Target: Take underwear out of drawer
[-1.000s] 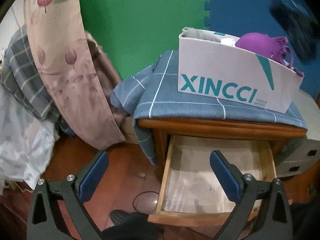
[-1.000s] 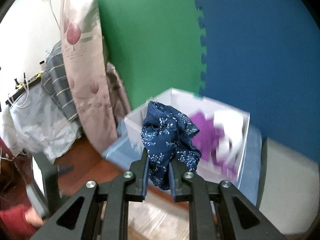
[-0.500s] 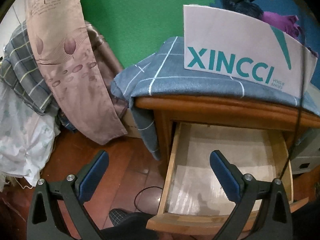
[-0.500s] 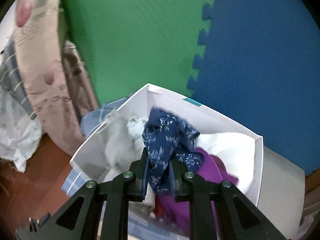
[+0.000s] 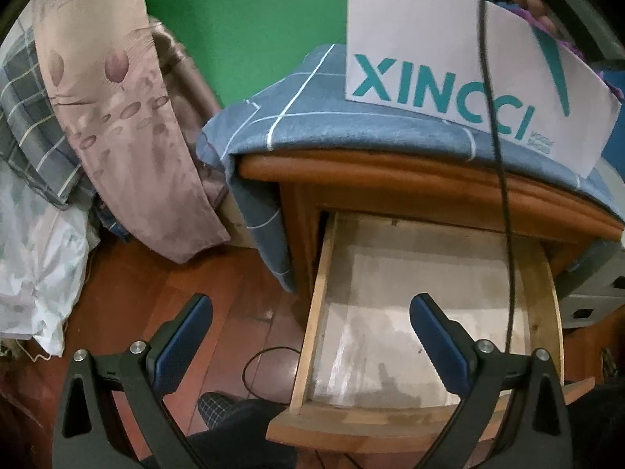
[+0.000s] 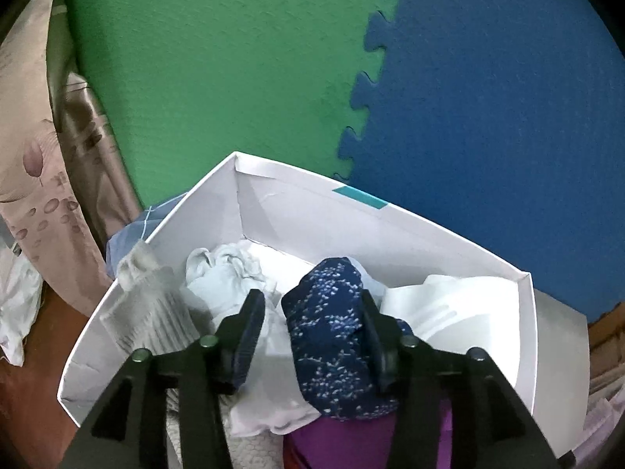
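In the right wrist view, navy underwear with white specks point(image 6: 332, 336) lies in the white box point(image 6: 297, 211), on top of purple point(image 6: 351, 441) and pale grey garments point(image 6: 222, 277). My right gripper point(image 6: 310, 312) sits around the navy piece and its jaws are opening. The left pad stands clear of the cloth, while the right pad is beside it. In the left wrist view, the wooden drawer point(image 5: 390, 273) is pulled out and its bottom is bare. My left gripper point(image 5: 310, 305) hovers wide open over the drawer's left wall, holding nothing.
The box, printed XINCCI point(image 5: 449, 58), stands on a blue checked cloth point(image 5: 312, 117) covering the nightstand point(image 5: 429, 183). A black cable point(image 5: 504, 195) hangs across the drawer. Curtains and bedding point(image 5: 117, 117) crowd the left, above a red wood floor point(image 5: 175, 293). Green and blue foam mats point(image 6: 468, 97) form the wall.
My right gripper carried the navy underwear over the box, lowered it onto the other garments and spread its jaws. The left gripper sank slightly toward the drawer.
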Demonstrator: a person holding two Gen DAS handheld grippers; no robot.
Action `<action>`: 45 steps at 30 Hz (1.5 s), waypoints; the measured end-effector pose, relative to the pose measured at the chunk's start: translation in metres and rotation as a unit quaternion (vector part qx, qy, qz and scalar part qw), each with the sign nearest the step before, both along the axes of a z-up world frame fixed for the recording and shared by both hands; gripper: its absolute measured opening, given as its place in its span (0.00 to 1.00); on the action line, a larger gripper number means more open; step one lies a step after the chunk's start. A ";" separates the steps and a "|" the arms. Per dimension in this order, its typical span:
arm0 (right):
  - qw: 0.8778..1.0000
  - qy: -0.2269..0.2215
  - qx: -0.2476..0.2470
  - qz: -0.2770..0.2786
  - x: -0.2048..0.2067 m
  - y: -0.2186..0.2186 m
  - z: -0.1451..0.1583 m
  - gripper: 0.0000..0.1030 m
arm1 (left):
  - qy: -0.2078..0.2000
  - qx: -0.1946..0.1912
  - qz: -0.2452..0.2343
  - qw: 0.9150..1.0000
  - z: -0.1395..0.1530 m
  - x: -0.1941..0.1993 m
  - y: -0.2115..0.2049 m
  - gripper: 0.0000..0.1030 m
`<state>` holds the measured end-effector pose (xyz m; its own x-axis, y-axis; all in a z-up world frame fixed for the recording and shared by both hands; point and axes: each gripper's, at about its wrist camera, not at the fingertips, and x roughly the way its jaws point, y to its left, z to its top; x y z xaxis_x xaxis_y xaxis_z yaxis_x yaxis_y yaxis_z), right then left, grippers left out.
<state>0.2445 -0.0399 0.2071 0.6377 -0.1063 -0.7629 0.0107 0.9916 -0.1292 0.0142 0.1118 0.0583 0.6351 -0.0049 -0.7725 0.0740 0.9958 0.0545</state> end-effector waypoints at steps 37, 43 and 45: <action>0.988 -0.154 -0.012 -0.028 -0.426 -0.028 -0.107 0.88 | 0.007 0.042 -0.008 0.999 -0.029 -0.020 -0.020 0.98; 0.995 -0.097 0.033 -0.005 -0.415 -0.029 -0.146 0.88 | -0.001 0.016 -0.017 1.000 -0.026 -0.053 -0.022 0.98; 0.994 -0.094 0.056 0.001 -0.414 -0.034 -0.155 0.88 | 0.005 0.015 -0.010 1.000 -0.029 -0.059 -0.021 0.98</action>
